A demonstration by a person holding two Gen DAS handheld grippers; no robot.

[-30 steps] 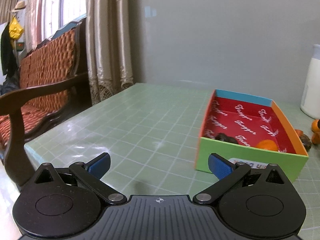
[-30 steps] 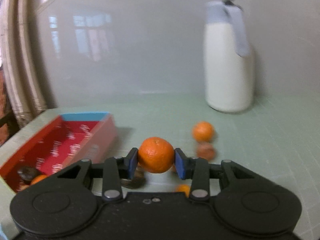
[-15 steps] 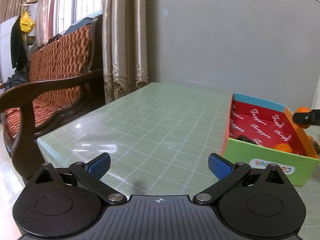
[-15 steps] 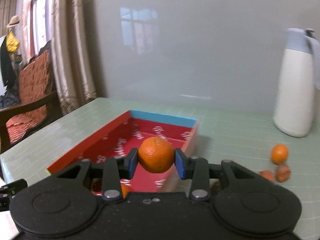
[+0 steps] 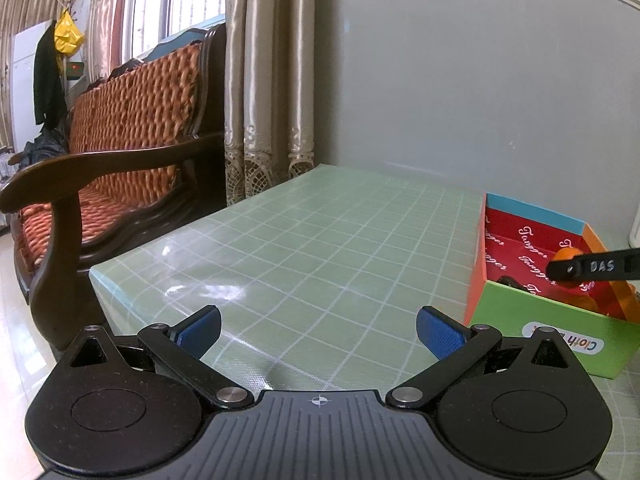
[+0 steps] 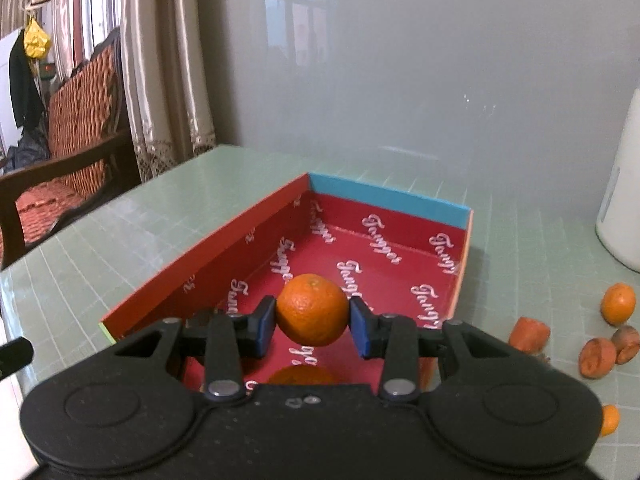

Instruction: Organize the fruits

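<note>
Right claw (image 6: 312, 326) clamped on tangerine (image 6: 312, 309) above red box (image 6: 256, 226), left claw (image 5: 318, 330) apart, empty

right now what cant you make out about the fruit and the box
- Right wrist view: the right gripper, holding a tangerine, hides most of another orange fruit in the box.
- Left wrist view: picture edge cuts the box; dark item unidentifiable.
- White jug: cut off.

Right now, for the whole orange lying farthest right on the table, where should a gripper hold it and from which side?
Grip the whole orange across its round middle, coming from above. It is ball-shaped, so any width works, but fruit pieces crowd its near side; above looks clear.
</note>
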